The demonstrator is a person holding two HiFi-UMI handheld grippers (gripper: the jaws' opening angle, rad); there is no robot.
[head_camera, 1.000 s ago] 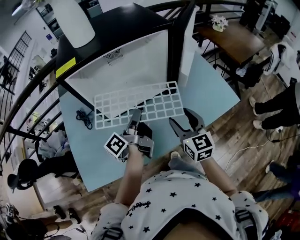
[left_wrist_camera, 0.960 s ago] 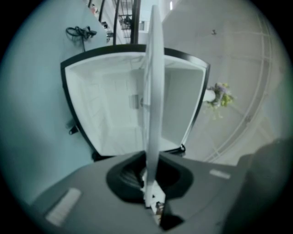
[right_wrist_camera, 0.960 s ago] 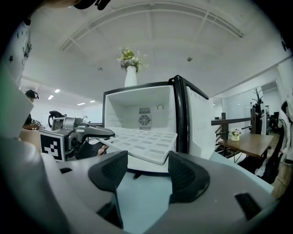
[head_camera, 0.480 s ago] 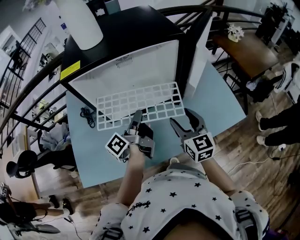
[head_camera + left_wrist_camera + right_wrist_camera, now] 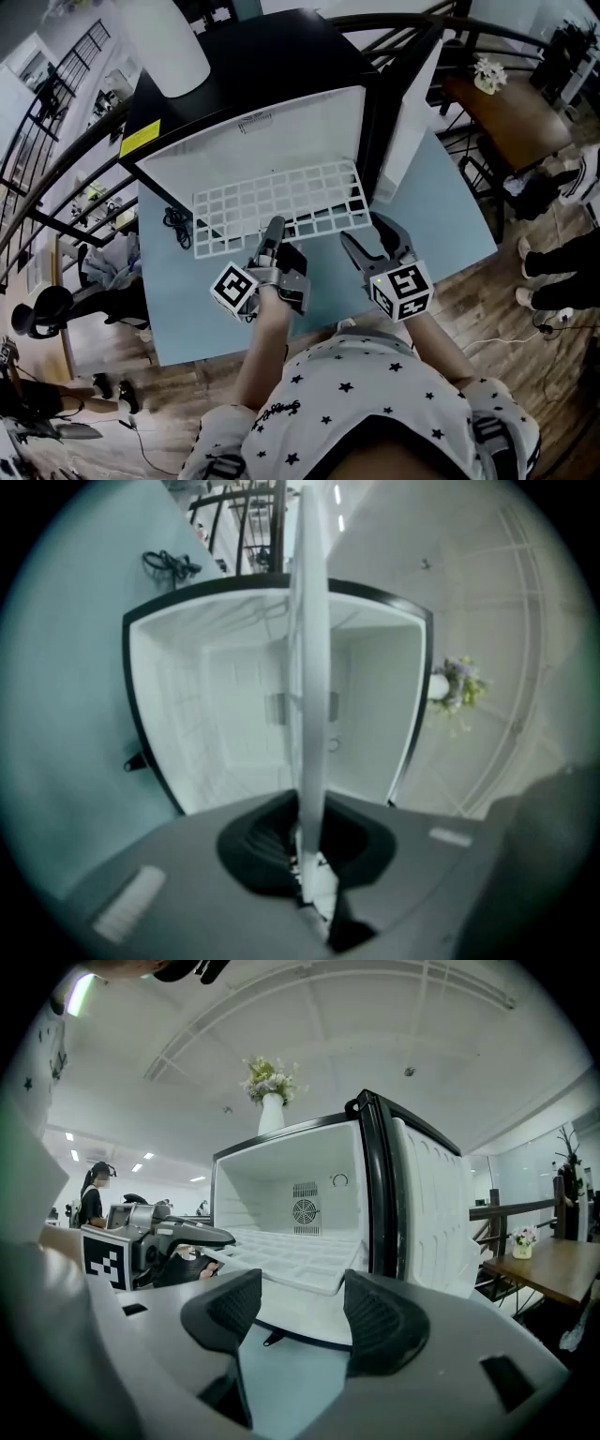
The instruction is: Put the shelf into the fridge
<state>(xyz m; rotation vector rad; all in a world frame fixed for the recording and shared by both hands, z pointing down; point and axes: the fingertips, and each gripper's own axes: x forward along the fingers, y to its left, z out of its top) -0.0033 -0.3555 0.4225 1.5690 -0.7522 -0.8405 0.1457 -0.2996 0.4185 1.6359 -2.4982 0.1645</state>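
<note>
A white wire-grid shelf [image 5: 281, 202] lies level, its far part inside the open white cavity of the black mini fridge [image 5: 253, 80] and its near part sticking out over the table. My left gripper [image 5: 273, 235] is shut on the shelf's near edge; the left gripper view shows the shelf [image 5: 307, 667] edge-on between its jaws, pointing into the fridge [image 5: 272, 705]. My right gripper [image 5: 377, 242] hovers open and empty just right of the shelf's near right corner. The right gripper view has the shelf [image 5: 291, 1252] ahead of my right gripper [image 5: 298, 1318], resting in the fridge [image 5: 300, 1194].
The fridge stands on a light blue table [image 5: 183, 300] with its door [image 5: 412, 103] swung open at the right. A black cable [image 5: 173, 228] lies on the table left of the shelf. A white vase [image 5: 169, 42] stands on the fridge. A wooden table [image 5: 511, 103] stands far right.
The head view has shifted a little; the shelf and both grippers keep almost the same places relative to the fridge.
</note>
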